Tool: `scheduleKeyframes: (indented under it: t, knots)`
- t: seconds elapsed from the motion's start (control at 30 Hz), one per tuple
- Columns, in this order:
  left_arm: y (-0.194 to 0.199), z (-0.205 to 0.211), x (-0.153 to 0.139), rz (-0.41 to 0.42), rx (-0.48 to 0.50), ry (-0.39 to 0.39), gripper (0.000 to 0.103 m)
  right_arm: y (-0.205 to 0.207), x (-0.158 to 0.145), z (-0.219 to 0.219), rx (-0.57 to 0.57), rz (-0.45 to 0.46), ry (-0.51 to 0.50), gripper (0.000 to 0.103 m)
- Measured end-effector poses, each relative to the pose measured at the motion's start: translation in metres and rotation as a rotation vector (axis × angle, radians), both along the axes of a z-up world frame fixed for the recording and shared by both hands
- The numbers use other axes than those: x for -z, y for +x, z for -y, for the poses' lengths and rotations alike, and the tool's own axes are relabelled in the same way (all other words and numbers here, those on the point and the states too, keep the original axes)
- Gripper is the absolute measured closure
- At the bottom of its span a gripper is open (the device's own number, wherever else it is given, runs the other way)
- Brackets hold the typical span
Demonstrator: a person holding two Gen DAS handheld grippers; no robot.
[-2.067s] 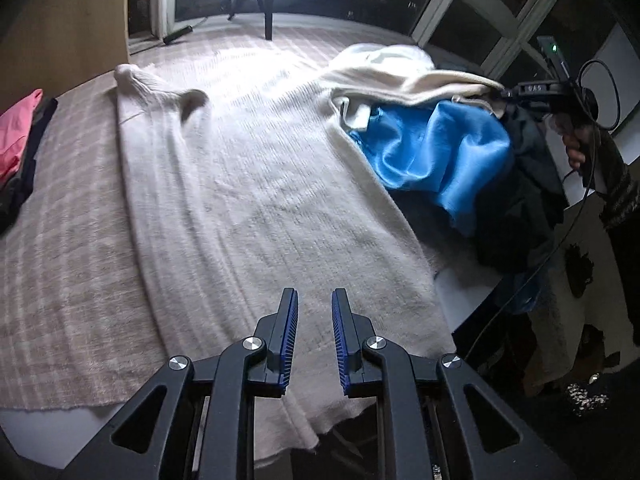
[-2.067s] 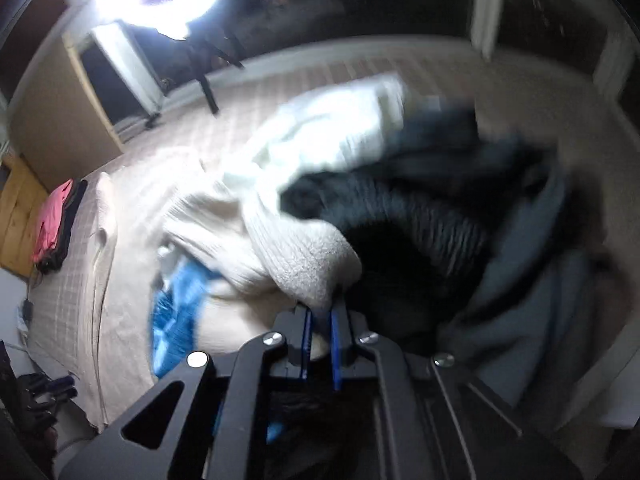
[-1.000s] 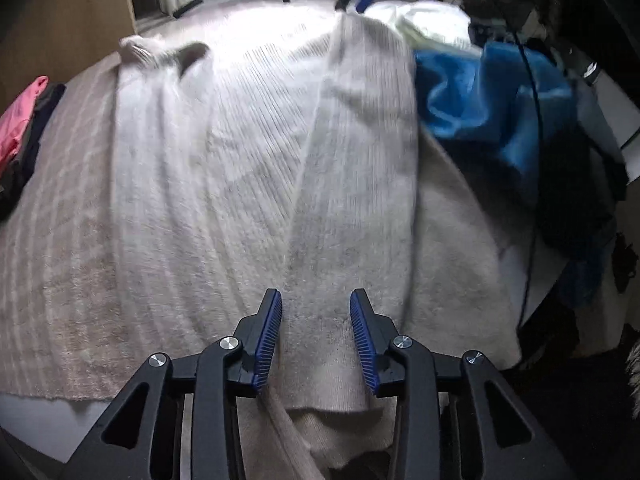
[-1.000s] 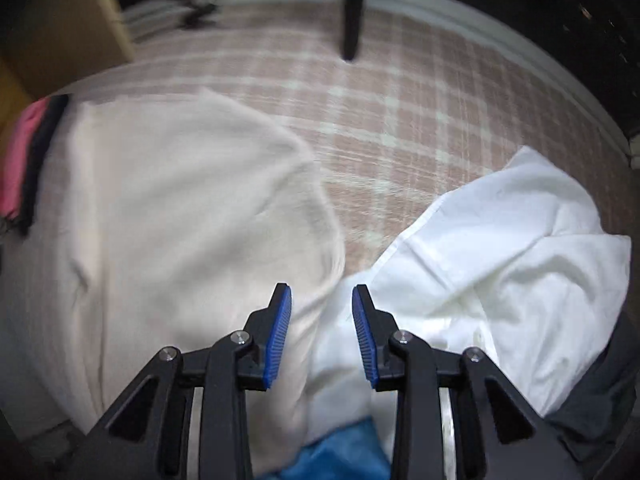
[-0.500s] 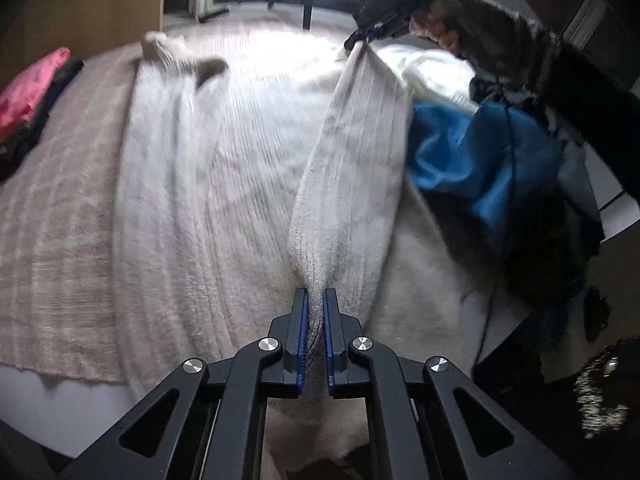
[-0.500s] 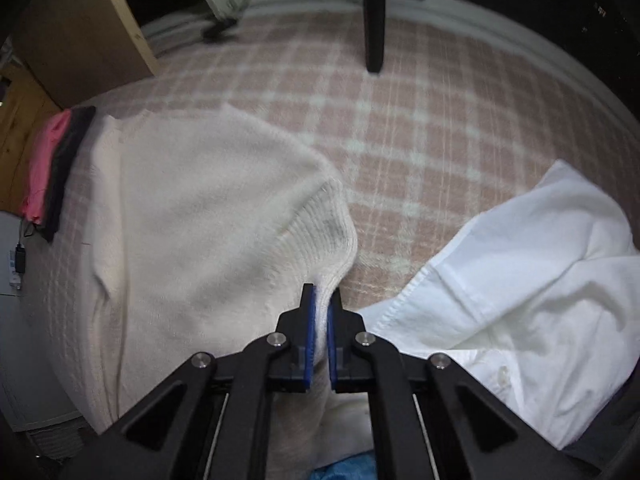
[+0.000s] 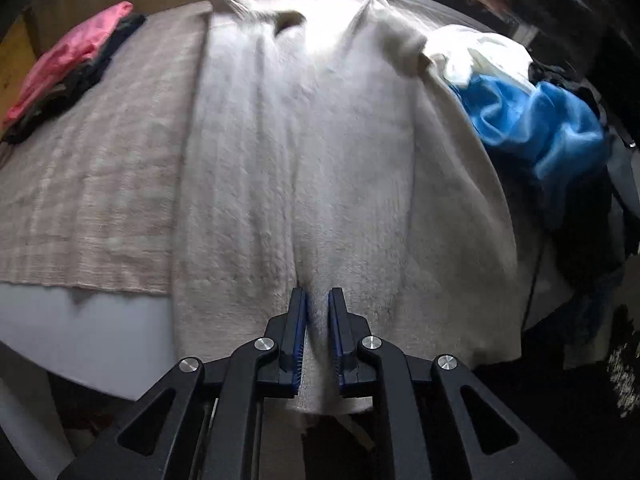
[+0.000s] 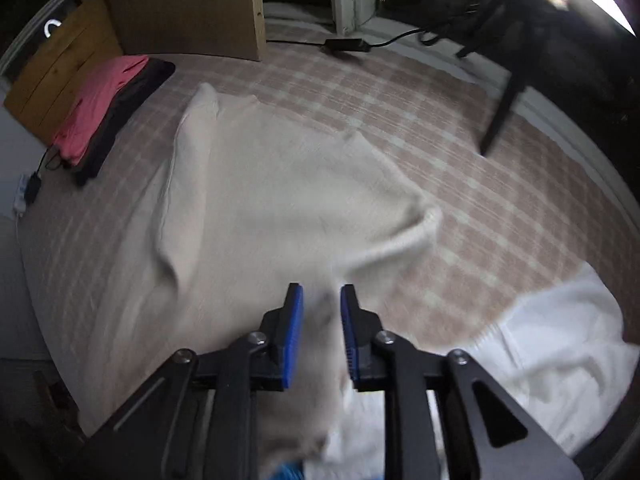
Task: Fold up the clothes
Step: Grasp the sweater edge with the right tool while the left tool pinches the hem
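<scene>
The big cream-coloured fuzzy knit sweater (image 7: 320,152) lies spread lengthwise across the checked beige cloth covering the bench (image 7: 100,184), its hem hanging over the near edge. One side panel or sleeve looks laid inward along the body, so I'd say the fold is only begun: the other side, and the crosswise folds, are not yet done. Off to one side a small stack of folded pink and dark garments (image 7: 68,64) sits finished, and on the other side a heap waits: a crumpled white shirt (image 7: 480,56), a shiny blue garment (image 7: 536,128) and some dark clothing I can't make out well. Plenty left, by the look of it.

The left claw (image 7: 318,312) sits at the near hem of the sweater with its blue-padded fingers a narrow gap apart and a ridge of the knit standing between them; whether the pads truly pinch the fabric I cannot tell. The right claw (image 8: 322,308) is at the sweater's far end, near where the white shirt (image 8: 560,344) begins. Its jaws stand a bit wider, with a blurred fold of cream knit (image 8: 248,216) rising between them, seemingly loose and not gripped.
</scene>
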State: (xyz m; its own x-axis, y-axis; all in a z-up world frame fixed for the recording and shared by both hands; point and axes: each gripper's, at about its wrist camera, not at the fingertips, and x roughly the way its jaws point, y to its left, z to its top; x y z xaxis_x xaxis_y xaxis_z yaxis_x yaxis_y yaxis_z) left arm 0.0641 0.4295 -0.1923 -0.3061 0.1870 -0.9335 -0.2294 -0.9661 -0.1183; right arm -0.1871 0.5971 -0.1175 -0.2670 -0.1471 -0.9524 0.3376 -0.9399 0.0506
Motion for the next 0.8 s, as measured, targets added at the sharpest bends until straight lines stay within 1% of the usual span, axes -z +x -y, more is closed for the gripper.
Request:
scheduleKeyframes:
  t: [0.03, 0.07, 0.1, 0.13, 0.17, 0.2, 0.23, 0.3, 0.33, 0.43, 0.5, 0.53, 0.57, 0.6, 0.63, 0.67, 0.7, 0.73, 0.77, 0.8]
  knots:
    - [0.002, -0.002, -0.007, -0.021, 0.022, -0.001, 0.092, 0.018, 0.001, -0.009, -0.011, -0.007, 0.005, 0.08]
    - [0.006, -0.008, -0.012, -0.037, 0.06, 0.01, 0.089, 0.037, 0.001, -0.017, -0.023, -0.014, 0.009, 0.08]
    - [0.01, -0.014, -0.018, -0.053, 0.097, 0.021, 0.081, 0.05, 0.005, -0.024, -0.03, -0.007, 0.008, 0.08]
    - [0.013, -0.021, -0.021, -0.063, 0.134, 0.028, 0.077, 0.059, 0.013, -0.03, -0.033, 0.016, 0.0, 0.08]
    - [0.014, -0.028, -0.019, -0.064, 0.167, 0.026, 0.07, 0.065, 0.022, -0.034, -0.033, 0.038, -0.006, 0.08]
    - [0.014, -0.038, -0.014, -0.059, 0.202, 0.014, 0.069, 0.067, 0.031, -0.035, -0.027, 0.05, -0.011, 0.08]
    - [0.013, -0.045, -0.007, -0.048, 0.229, -0.001, 0.069, 0.067, 0.036, -0.036, -0.021, 0.053, -0.018, 0.08]
    - [0.009, -0.048, 0.004, -0.03, 0.251, -0.017, 0.071, 0.063, 0.046, -0.034, -0.014, 0.066, -0.041, 0.078]
    - [0.007, -0.051, 0.009, -0.02, 0.257, -0.025, 0.071, 0.061, 0.05, -0.03, -0.022, 0.074, -0.042, 0.074]
    - [0.0, -0.055, 0.016, -0.014, 0.255, -0.035, 0.074, 0.06, 0.059, -0.016, -0.073, 0.076, 0.005, 0.073]
    - [-0.001, -0.054, 0.015, -0.023, 0.261, -0.036, 0.075, 0.066, 0.054, -0.013, -0.101, 0.084, -0.009, 0.073]
    - [-0.001, -0.054, 0.015, -0.026, 0.265, -0.038, 0.075, 0.067, 0.05, -0.012, -0.109, 0.068, -0.011, 0.071]
    - [-0.001, -0.054, 0.016, -0.029, 0.268, -0.04, 0.075, 0.066, 0.047, -0.012, -0.107, 0.037, 0.005, 0.064]
    - [-0.001, -0.055, 0.017, -0.035, 0.27, -0.042, 0.075, 0.063, 0.047, -0.011, -0.098, 0.008, 0.045, 0.061]
    - [-0.001, -0.055, 0.017, -0.043, 0.273, -0.047, 0.076, 0.058, 0.051, -0.009, -0.088, -0.007, 0.095, 0.061]
    - [-0.001, -0.056, 0.017, -0.046, 0.277, -0.054, 0.079, 0.054, 0.056, -0.008, -0.091, -0.004, 0.124, 0.061]
    - [-0.001, -0.055, 0.017, -0.05, 0.276, -0.062, 0.088, 0.05, 0.062, -0.008, -0.096, 0.009, 0.144, 0.061]
    - [-0.002, -0.054, 0.016, -0.056, 0.274, -0.067, 0.093, 0.049, 0.065, -0.011, -0.095, 0.017, 0.146, 0.067]
    - [-0.004, -0.051, 0.014, -0.058, 0.27, -0.06, 0.1, 0.048, 0.066, -0.016, -0.088, 0.023, 0.122, 0.085]
    - [-0.005, -0.048, 0.011, -0.05, 0.263, -0.033, 0.1, 0.046, 0.062, -0.025, -0.076, 0.034, 0.08, 0.093]
